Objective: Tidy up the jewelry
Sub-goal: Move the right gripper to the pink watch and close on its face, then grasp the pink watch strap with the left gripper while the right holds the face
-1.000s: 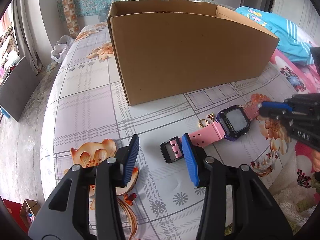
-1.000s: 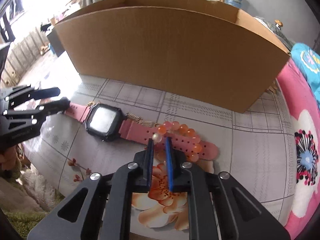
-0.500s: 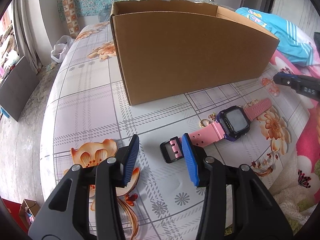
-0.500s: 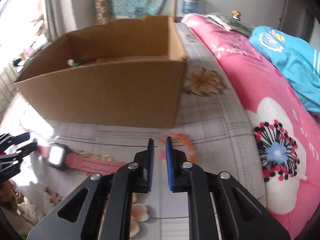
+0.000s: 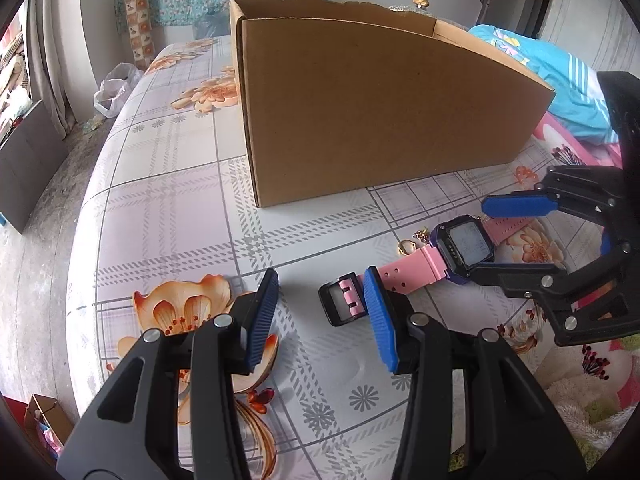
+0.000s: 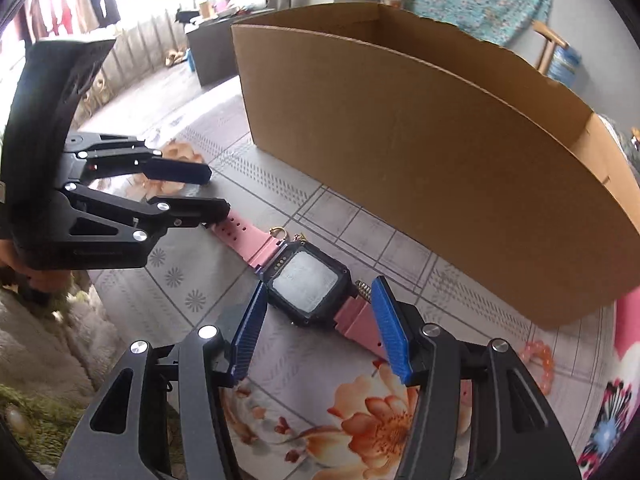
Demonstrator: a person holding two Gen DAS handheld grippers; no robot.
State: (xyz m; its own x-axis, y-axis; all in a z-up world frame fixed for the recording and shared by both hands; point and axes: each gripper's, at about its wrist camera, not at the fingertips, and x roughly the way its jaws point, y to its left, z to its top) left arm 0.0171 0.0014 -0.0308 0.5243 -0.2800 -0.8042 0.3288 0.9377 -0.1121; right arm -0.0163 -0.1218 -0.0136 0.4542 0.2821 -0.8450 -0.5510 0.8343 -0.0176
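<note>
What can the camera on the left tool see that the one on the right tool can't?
Only the left wrist view shows the watch's black buckle end and a white plastic bag on the floor. Only the right wrist view shows the orange bead bracelet lying past the watch. Both show the pink watch, the cardboard box, and both open tools: left tool, right tool, whose jaws are opening.

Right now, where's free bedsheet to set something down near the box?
Free: the wide sheet left of the box, out to the bed edge. Crowded: the strip before the box, filled by the watch, a gold charm, both tools, and a bead bracelet at the box's right end.
</note>
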